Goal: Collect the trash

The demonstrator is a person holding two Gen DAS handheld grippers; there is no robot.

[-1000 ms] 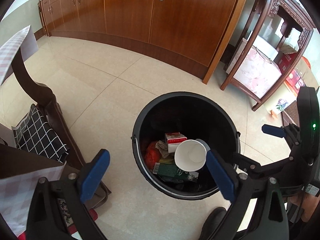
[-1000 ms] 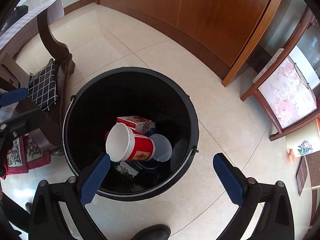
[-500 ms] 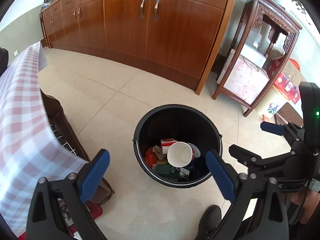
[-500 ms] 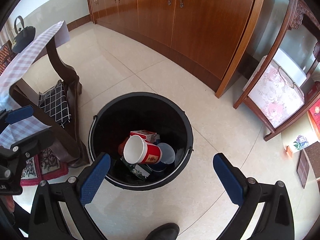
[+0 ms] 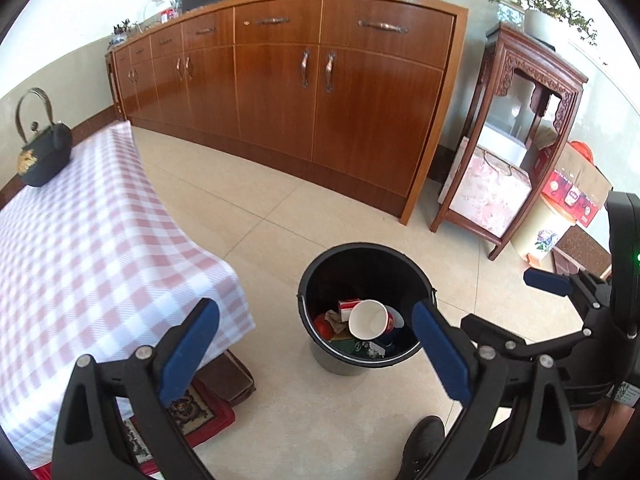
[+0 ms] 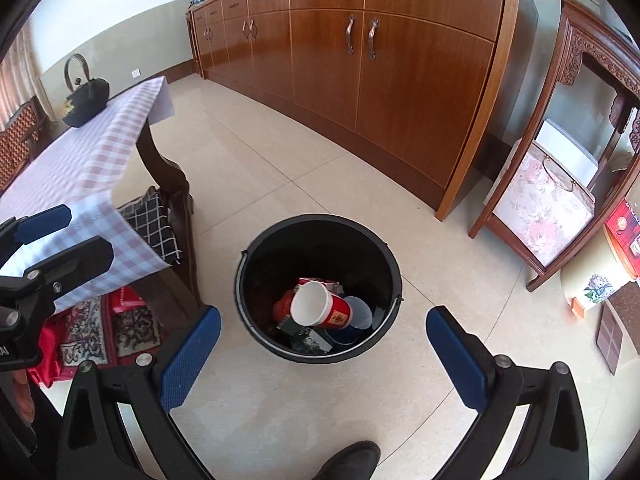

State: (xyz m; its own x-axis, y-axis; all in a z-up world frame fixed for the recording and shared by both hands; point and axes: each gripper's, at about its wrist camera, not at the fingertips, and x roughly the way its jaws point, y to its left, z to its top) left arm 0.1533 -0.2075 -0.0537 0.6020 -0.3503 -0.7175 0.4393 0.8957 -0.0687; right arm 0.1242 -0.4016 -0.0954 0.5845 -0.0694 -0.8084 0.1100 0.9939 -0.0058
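A black bin [image 5: 362, 254] [image 6: 320, 226] stands on the tiled floor. Inside it lie a red paper cup with a white inside [image 5: 368, 320] [image 6: 320, 305], a small red carton [image 5: 348, 305] [image 6: 318, 281], a clear lid [image 6: 359, 312] and other scraps. My left gripper [image 5: 316, 346] is open and empty, held high above the bin on its near side. High over the floor in front of the bin, my right gripper [image 6: 323, 354] is open too, nothing between its blue pads. Each gripper shows at the edge of the other's view.
A table with a pink checked cloth [image 5: 80, 240] [image 6: 80, 168] stands left of the bin, a black kettle [image 5: 42, 152] [image 6: 85, 98] on it. A wooden sideboard [image 5: 320, 100] runs along the back wall. A carved stand [image 5: 516, 140] is at right. A shoe [image 6: 352, 460] shows below.
Both grippers have risen well away from the bin, which now looks much smaller. The tabletop and the kettle have come into view. The cup lies in the bin as before.
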